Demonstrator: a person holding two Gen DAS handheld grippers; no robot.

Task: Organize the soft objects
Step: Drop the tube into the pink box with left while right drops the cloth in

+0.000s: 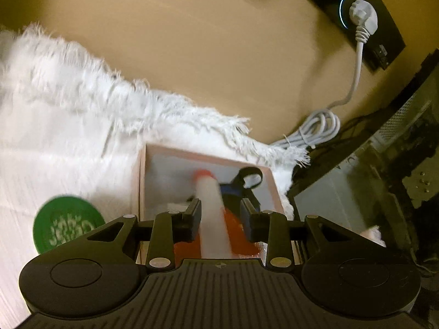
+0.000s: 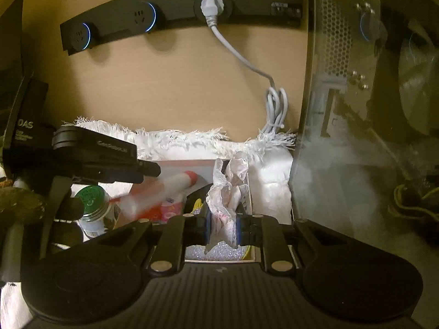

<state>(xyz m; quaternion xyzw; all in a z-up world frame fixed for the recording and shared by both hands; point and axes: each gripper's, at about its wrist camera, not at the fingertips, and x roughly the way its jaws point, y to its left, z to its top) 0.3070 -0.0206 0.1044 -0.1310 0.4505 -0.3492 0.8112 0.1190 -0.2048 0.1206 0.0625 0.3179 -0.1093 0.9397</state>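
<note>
- Covering most of the surface, a white fringed rug (image 1: 68, 115) spreads under everything, its fringe meeting the tan wall (image 1: 192, 41).
- Mounted on that wall, a black socket strip (image 2: 178, 8) carries round sockets with blue-lit rims; a white plug (image 2: 212, 6) sits in one, and its cord (image 2: 277, 109) hangs in a tied coil near the rug's edge.
- Standing at the right in the right wrist view is a clear-sided case (image 2: 356, 109) with a mesh panel.
- A pink box (image 1: 208, 161) rests on the rug, with mixed items inside.
- The left gripper (image 1: 219, 213) hangs over the box, its fingers spread, a blurred white tube (image 1: 212, 213) with a red tip between them; whether either finger touches it cannot be told.
- The right gripper (image 2: 222, 226) is clamped on a crumpled white tissue (image 2: 227, 189), held upright above the box's right side.
- A jar with a green lid (image 1: 68, 223) stands just left of the box; the lid's white print is too blurred to read.
- A dark carton (image 2: 26, 126) at far left reads "OAS"; smaller lines are unreadable.
</note>
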